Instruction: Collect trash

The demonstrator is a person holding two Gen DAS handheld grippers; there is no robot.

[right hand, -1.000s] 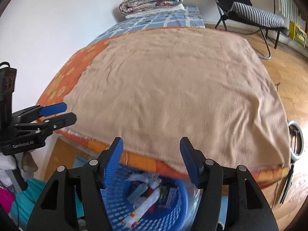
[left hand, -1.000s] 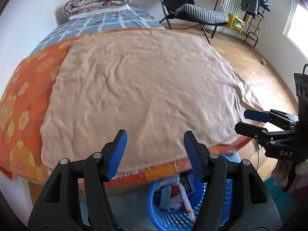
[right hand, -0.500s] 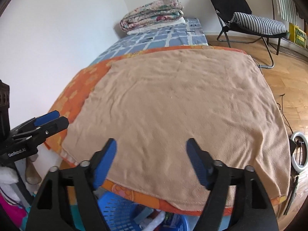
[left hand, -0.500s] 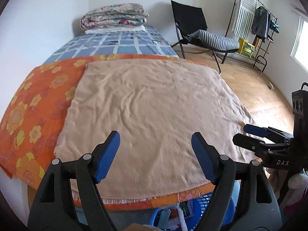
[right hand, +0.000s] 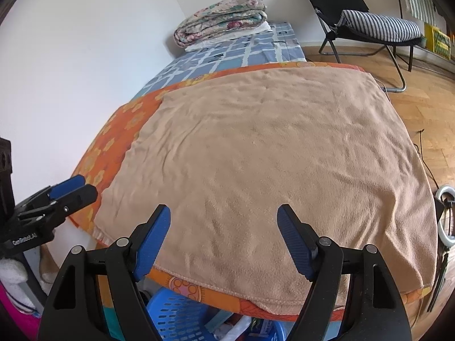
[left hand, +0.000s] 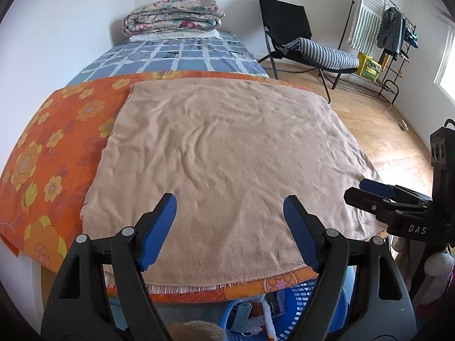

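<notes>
A blue plastic basket (left hand: 295,307) with wrappers and other trash (left hand: 256,315) stands on the floor at the foot of the bed, low in both views (right hand: 176,318). My left gripper (left hand: 230,207) is open and empty, held above the bed's near edge. My right gripper (right hand: 224,216) is open and empty, also above the near edge. Each gripper shows from the side in the other's view, the right one (left hand: 369,193) at the right, the left one (right hand: 71,190) at the left. The tan blanket (left hand: 227,153) on the bed shows no trash.
The bed has an orange flowered sheet (left hand: 54,147) and folded quilts (left hand: 173,14) at its head. A black folding chair (left hand: 298,34) and a clothes rack (left hand: 384,28) stand on the wooden floor to the right. A ring light (right hand: 445,216) lies by the bed.
Both grippers have risen and tilted up from the basket toward the bed. The basket has dropped to the bottom edge of both views. Both stay open.
</notes>
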